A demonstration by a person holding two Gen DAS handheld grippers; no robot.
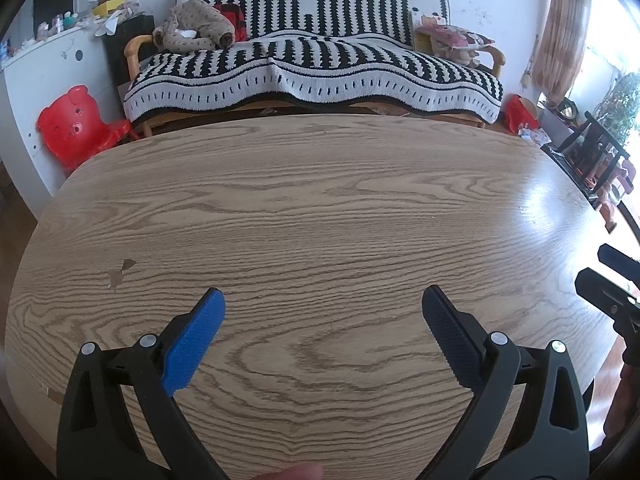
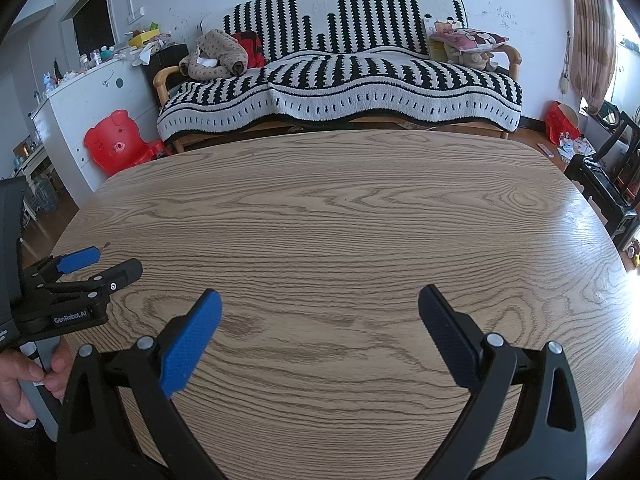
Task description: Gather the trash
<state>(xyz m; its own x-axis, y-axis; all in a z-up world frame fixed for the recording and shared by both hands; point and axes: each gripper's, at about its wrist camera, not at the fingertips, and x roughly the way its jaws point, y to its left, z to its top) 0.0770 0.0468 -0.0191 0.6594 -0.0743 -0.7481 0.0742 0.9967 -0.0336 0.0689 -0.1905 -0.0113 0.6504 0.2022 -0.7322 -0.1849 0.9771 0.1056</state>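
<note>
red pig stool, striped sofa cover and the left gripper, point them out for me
red pig stool (image 1: pixel 70 118), left wrist view, on its face-shaped backrest
striped sofa cover (image 2: pixel 340 80), right wrist view, on the seat part
left gripper (image 1: pixel 323 336), left wrist view, midway between its open fingertips

"GenRobot.AI" — white lettering on the left tongs (image 2: pixel 108 266) body

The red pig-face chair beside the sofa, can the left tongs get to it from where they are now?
Probably not as things stand. The left tongs hover open over the wooden table, and the red chair sits on the floor past the table's far left edge, with the tabletop in between.
</note>
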